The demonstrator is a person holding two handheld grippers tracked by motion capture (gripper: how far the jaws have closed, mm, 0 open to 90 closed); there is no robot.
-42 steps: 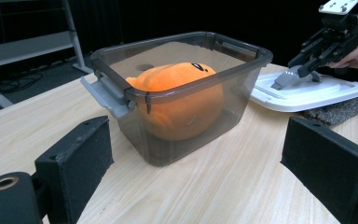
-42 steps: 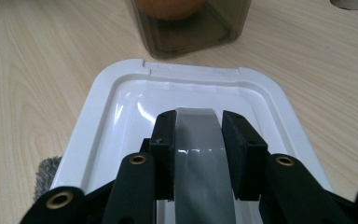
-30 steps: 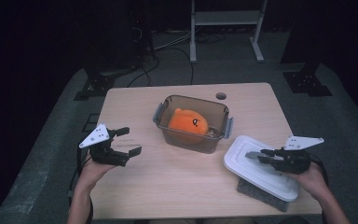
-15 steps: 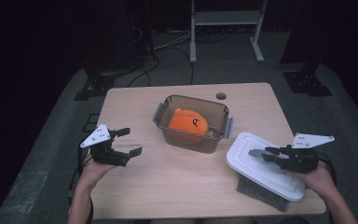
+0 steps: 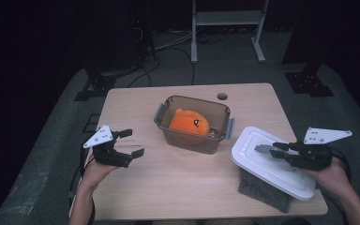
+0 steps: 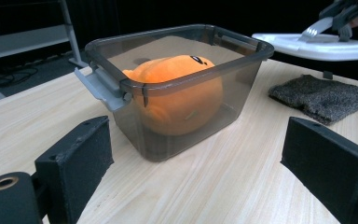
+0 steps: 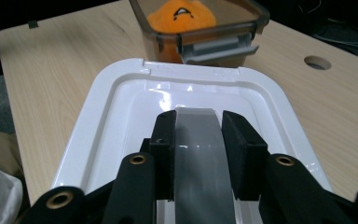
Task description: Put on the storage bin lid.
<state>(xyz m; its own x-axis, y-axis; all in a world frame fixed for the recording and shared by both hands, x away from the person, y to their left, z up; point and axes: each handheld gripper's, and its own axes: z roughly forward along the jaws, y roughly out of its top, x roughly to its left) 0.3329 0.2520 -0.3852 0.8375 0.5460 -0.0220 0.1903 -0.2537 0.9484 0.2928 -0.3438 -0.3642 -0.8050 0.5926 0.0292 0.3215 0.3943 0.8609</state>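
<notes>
My jaws are black, with brass-coloured rivets; the lid (image 5: 267,161) I hold is glossy white, its handle (image 7: 199,154) grey; the box (image 5: 193,123) is smoky translucent brown with grey latches; the plush (image 5: 189,124) is orange, dark-marked; the pad (image 6: 321,95) is speckled charcoal; the table (image 5: 178,183) is pale wood-grain.

Dim room, grey carpet (image 5: 47,154), pale wooden table (image 5: 178,187), white metal frame (image 5: 225,18) behind, floor cables (image 5: 168,44)
</notes>
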